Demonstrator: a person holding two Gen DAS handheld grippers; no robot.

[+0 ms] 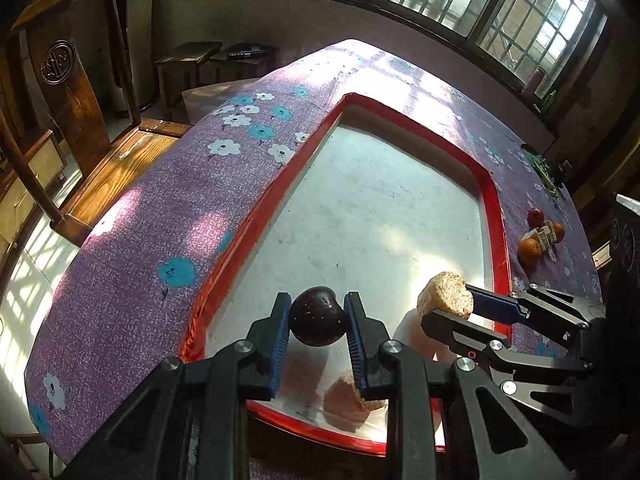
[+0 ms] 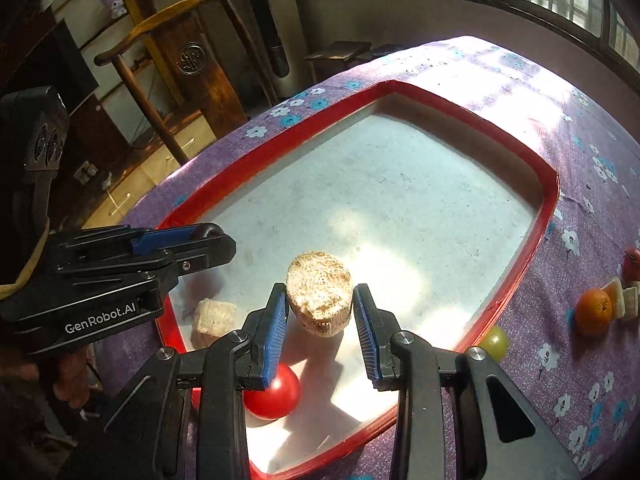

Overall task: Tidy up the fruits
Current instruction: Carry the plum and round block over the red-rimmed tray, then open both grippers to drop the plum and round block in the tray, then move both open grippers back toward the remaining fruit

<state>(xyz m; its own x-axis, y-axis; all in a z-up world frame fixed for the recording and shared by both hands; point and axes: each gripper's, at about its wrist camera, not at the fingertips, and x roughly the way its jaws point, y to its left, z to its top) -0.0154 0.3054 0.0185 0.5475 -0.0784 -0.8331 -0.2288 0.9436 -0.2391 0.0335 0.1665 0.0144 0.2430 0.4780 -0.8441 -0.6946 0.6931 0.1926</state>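
Both tools are loaded and held above the red-rimmed tray, which sits on the desk under a purple flowered cloth.

**Left tool**: its blue pads pinch a dark round fruit. The pads meet the fruit at its widest part. The skin looks smooth, so expect it to roll or squirt out if you ease the squeeze or tilt the tool sharply.

**Right tool**: it grips a tan, rough-skinned cut fruit piece. In the right wrist view, the pads hold only the lower sides of the piece and most of it stands clear above them. Judge this hold as the weaker one: a quick swing could tip the piece out.

**Hazards below:**
- A red ball-shaped fruit lies in the tray directly under the right tool. A dropped piece would strike it and may send it rolling.
- Another tan piece lies in the tray just below the left tool.
- A green round fruit rests against the tray's outer rim, and an orange lies farther out on the cloth. Neither is contained, so a knock could roll them toward the desk edge.

**Clearance:** the two tools hang near each other. Move one at a time, or they may collide.
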